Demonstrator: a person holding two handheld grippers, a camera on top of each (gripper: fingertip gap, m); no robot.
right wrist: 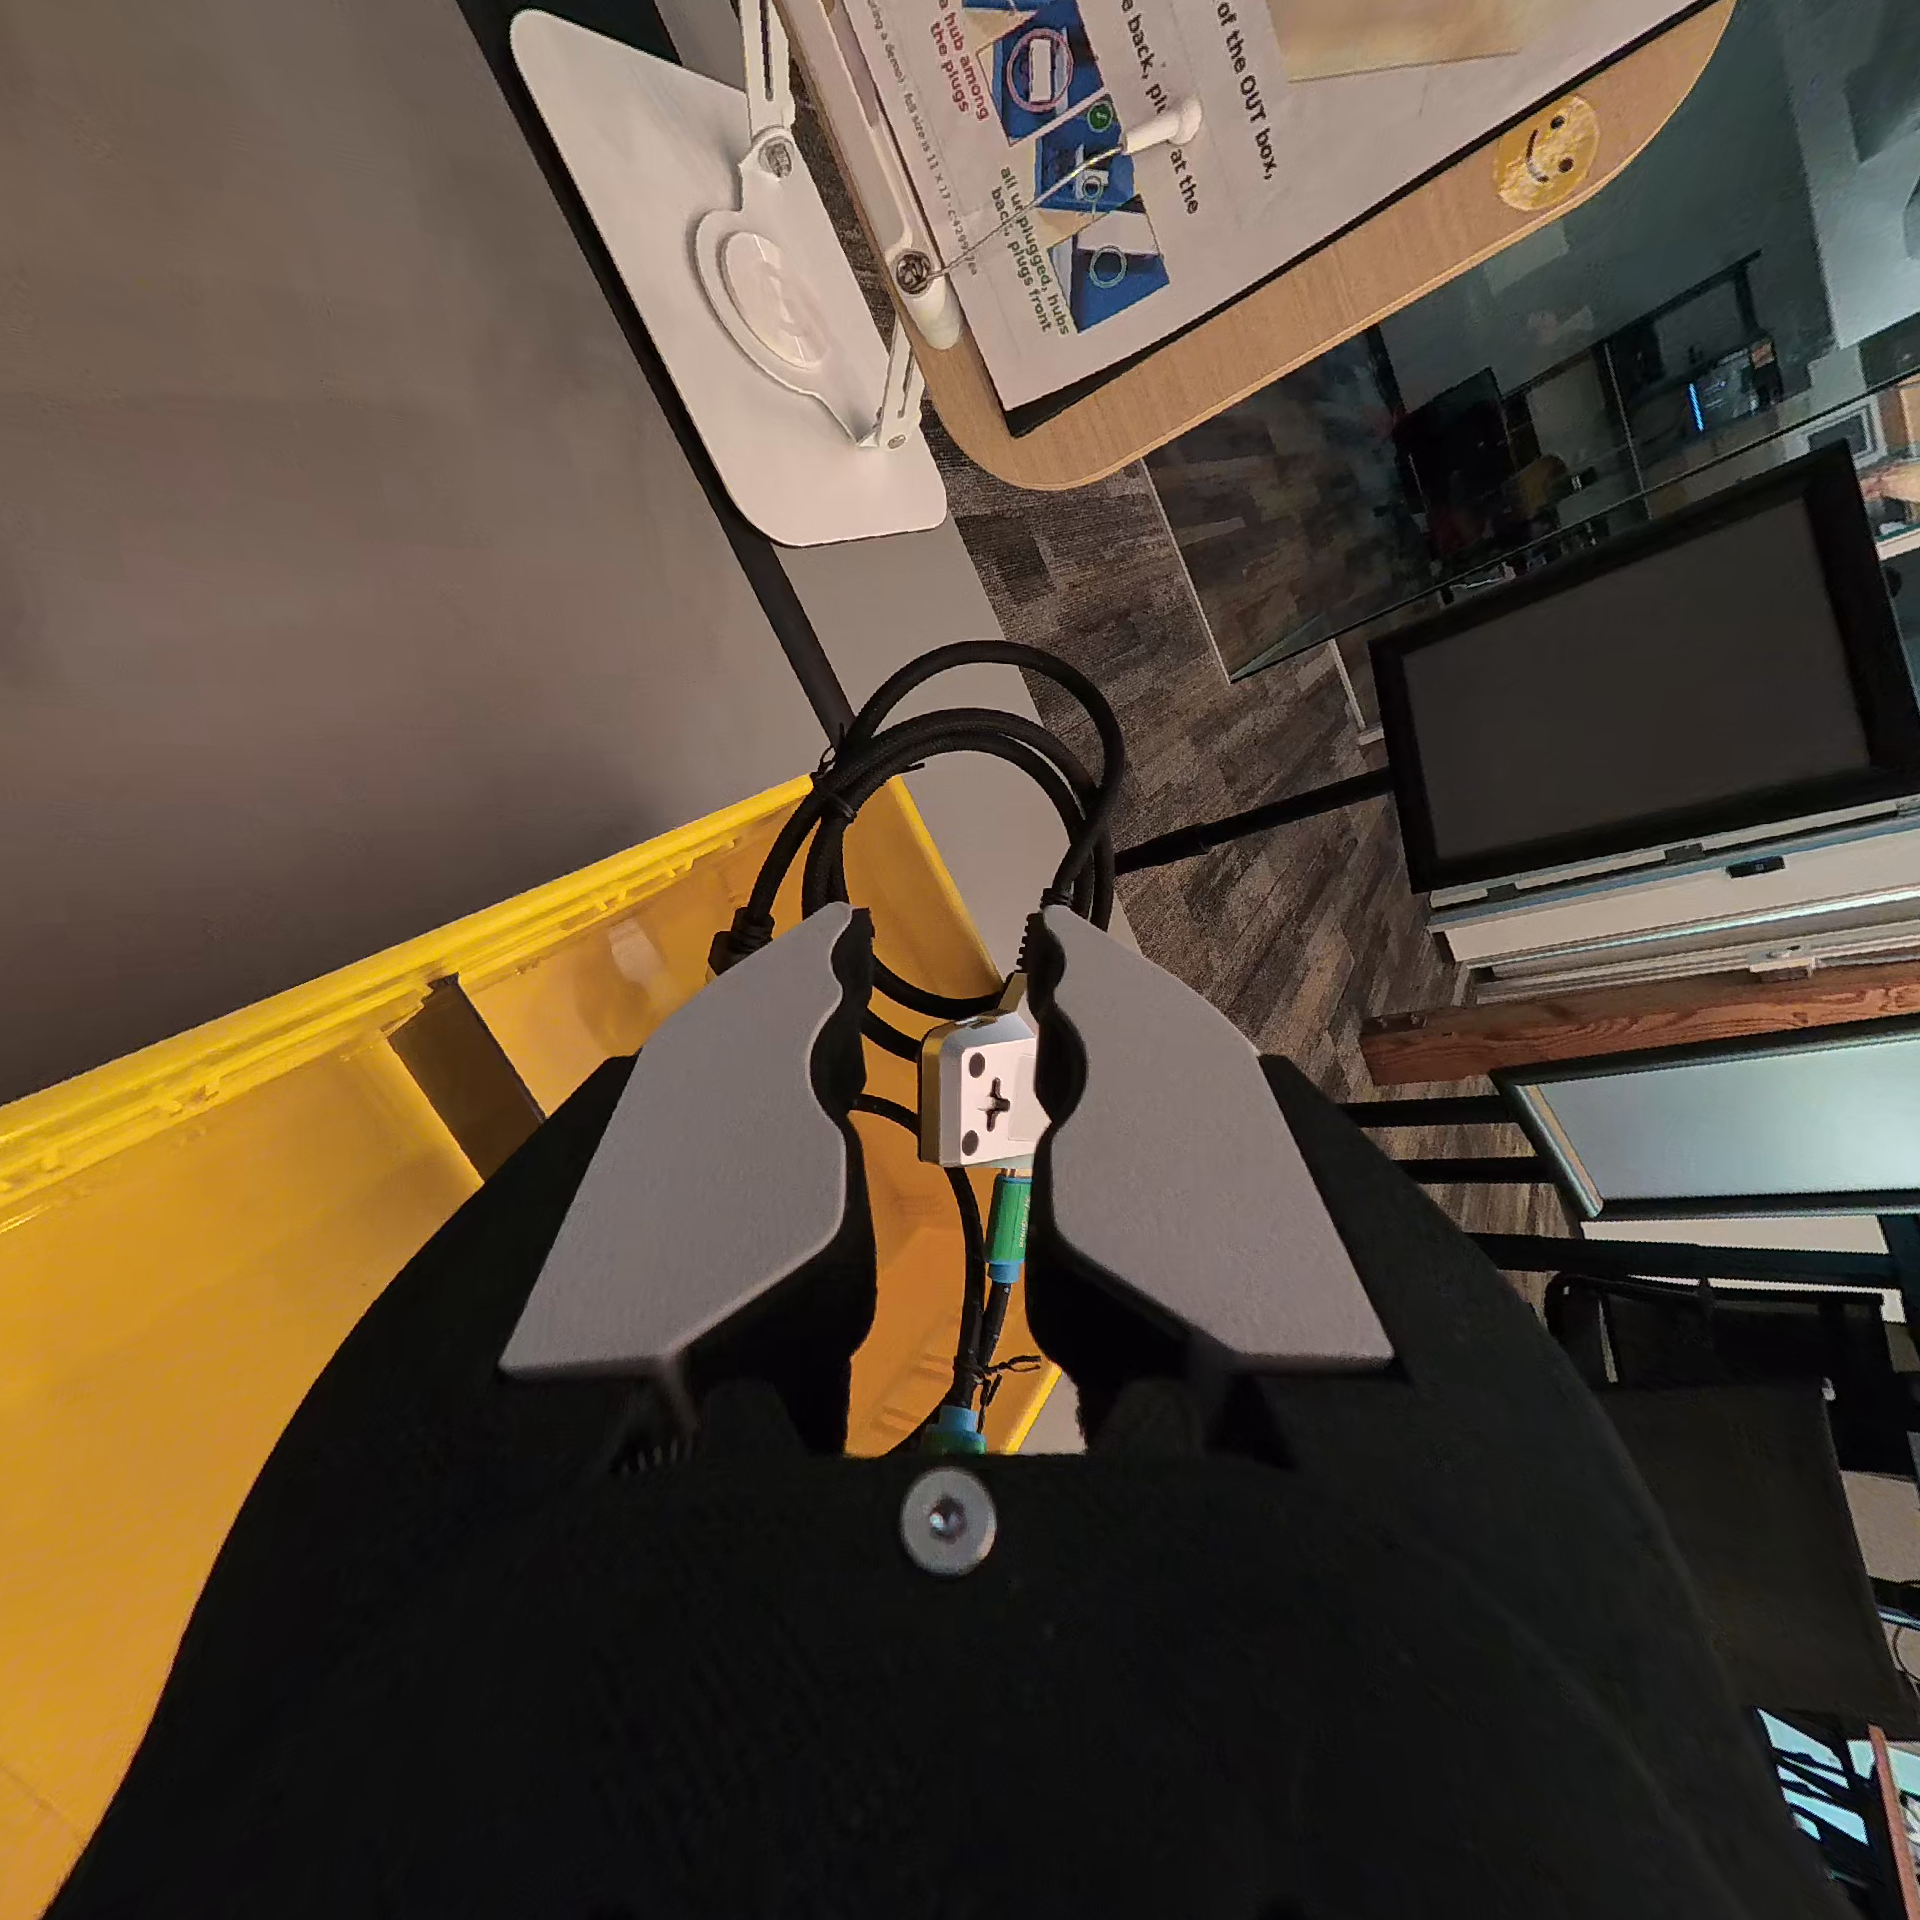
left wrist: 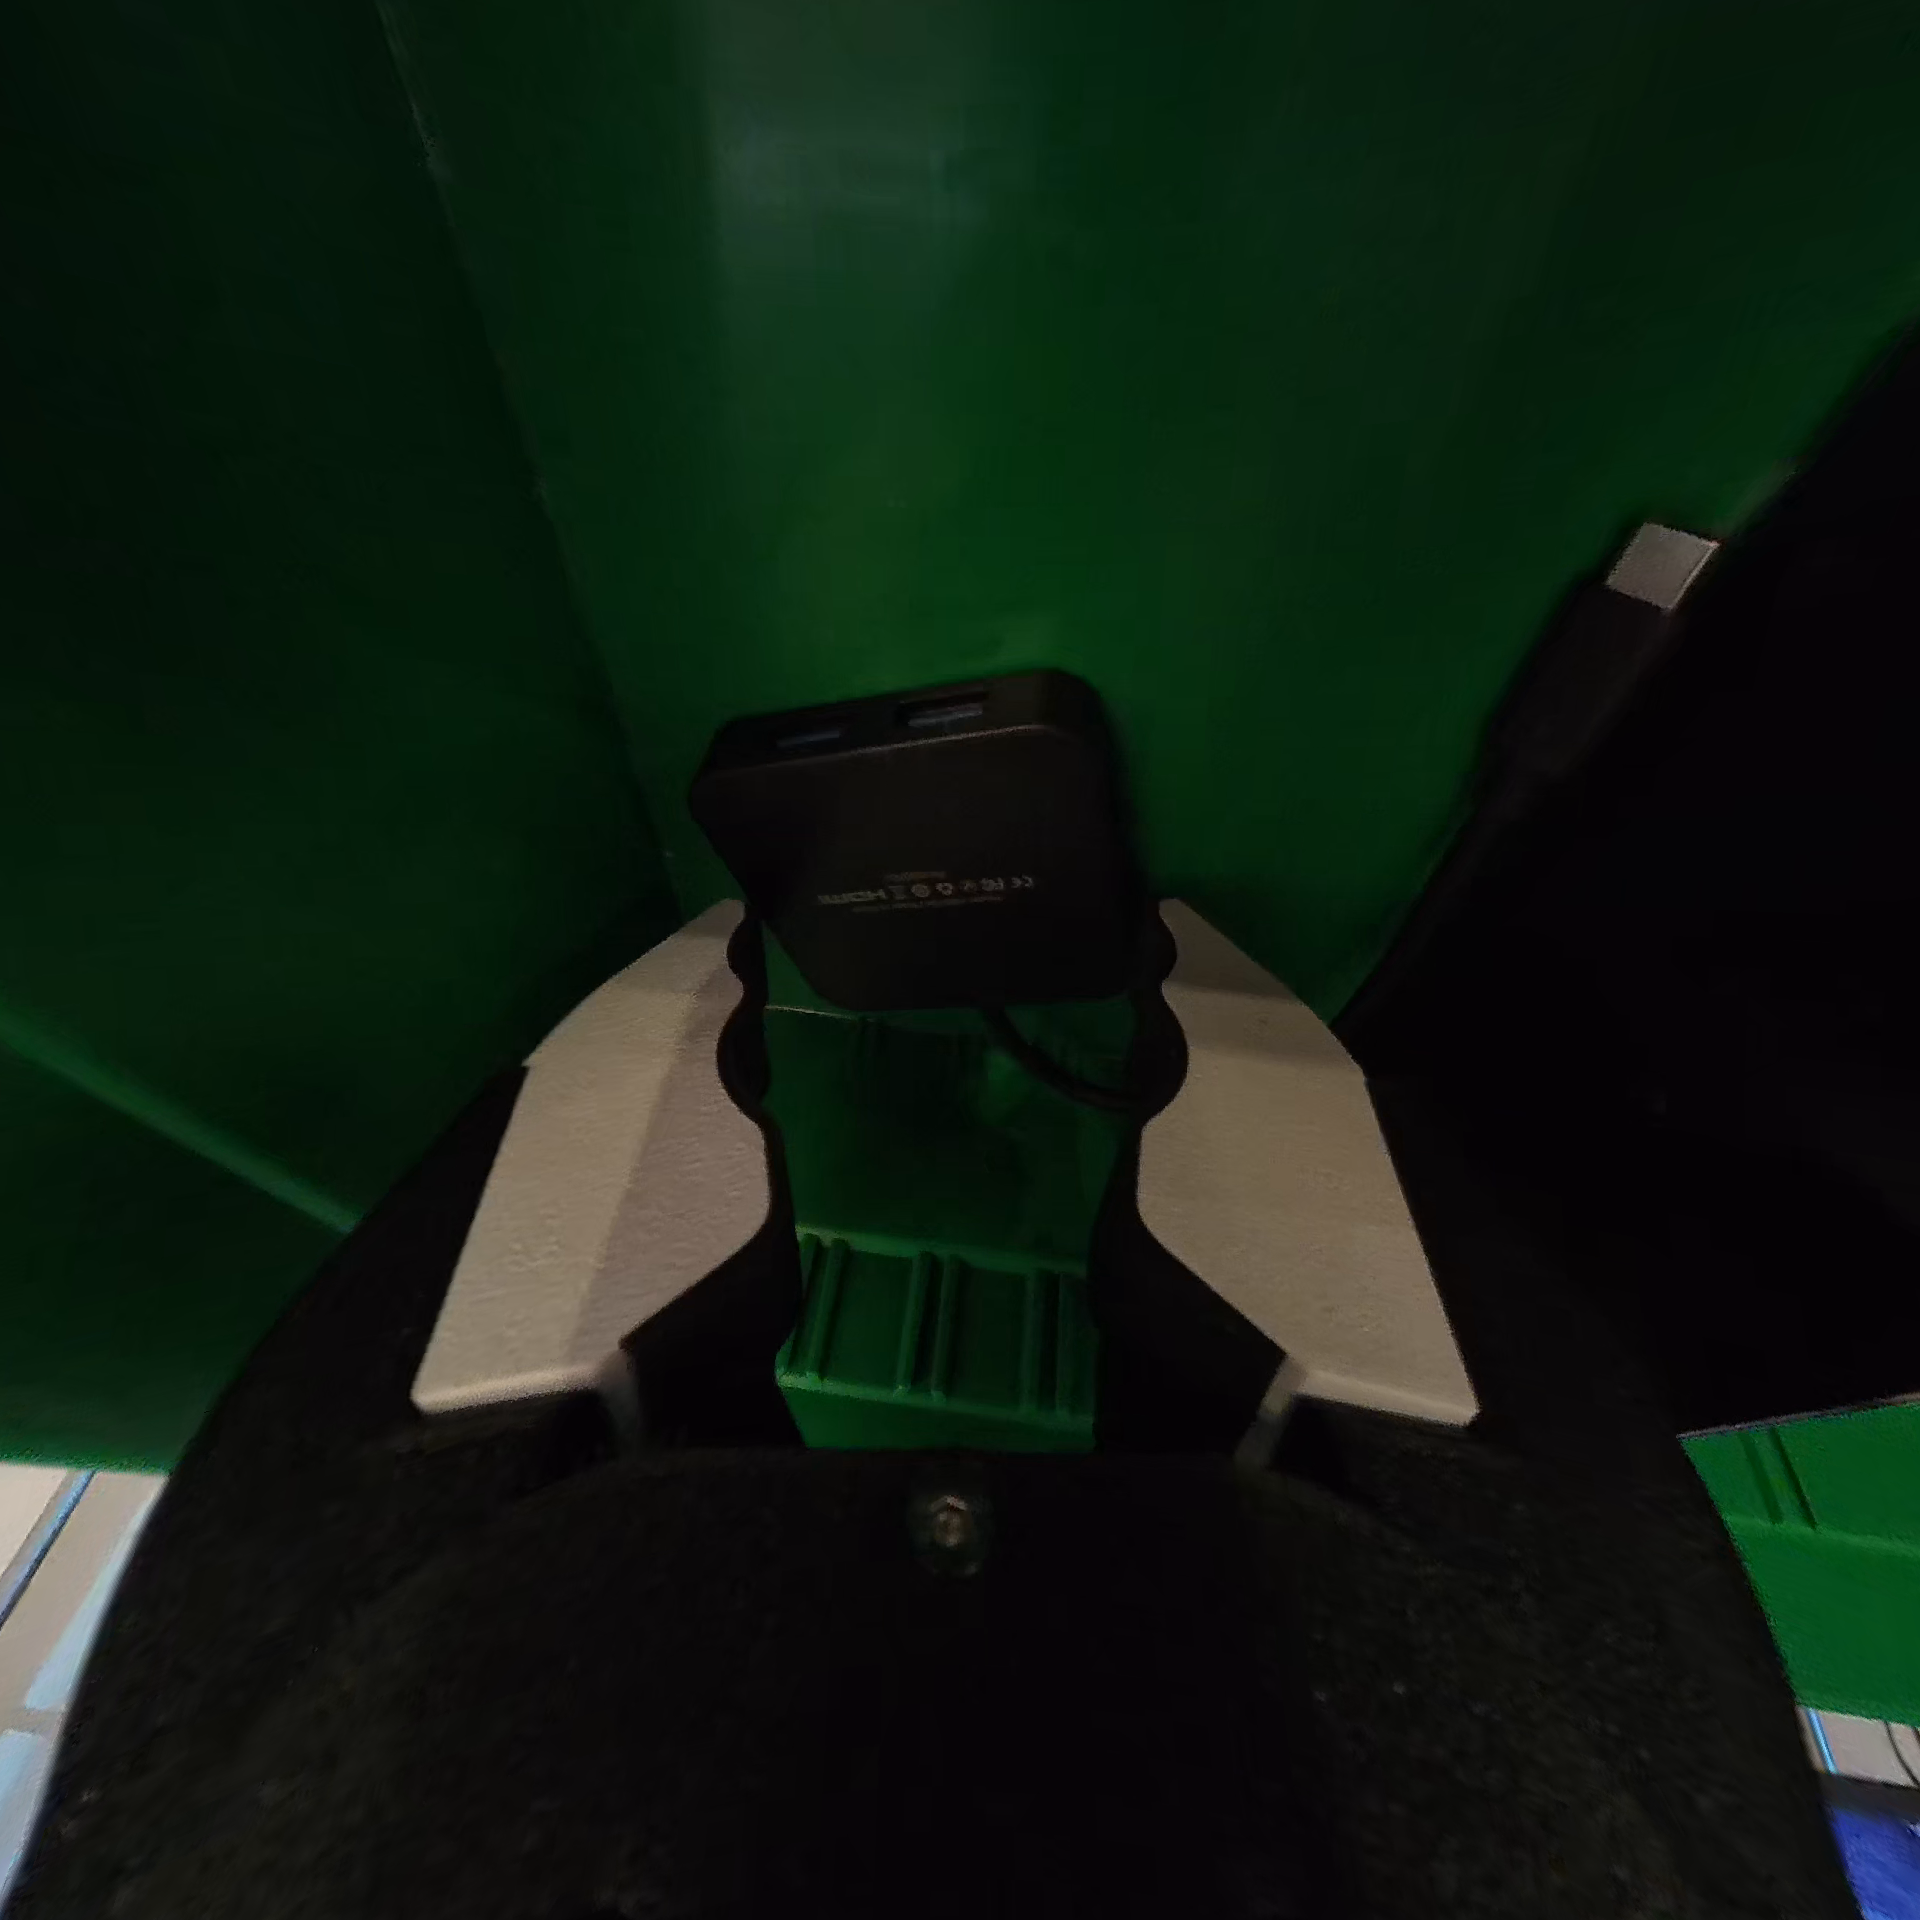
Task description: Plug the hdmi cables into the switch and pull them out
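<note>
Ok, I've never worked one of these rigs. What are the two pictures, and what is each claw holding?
No robot arm here: a person holds two hand grippers, each with a camera looking along its fingers. The left wrist view shows the left gripper shut on a black HDMI switch inside a green bin; a plug pokes in at the right. The right wrist view shows the right gripper over a yellow bin. A looped black cable with a pale connector sits between its fingers, but a gap shows, so I cannot tell whether it grips.
</note>
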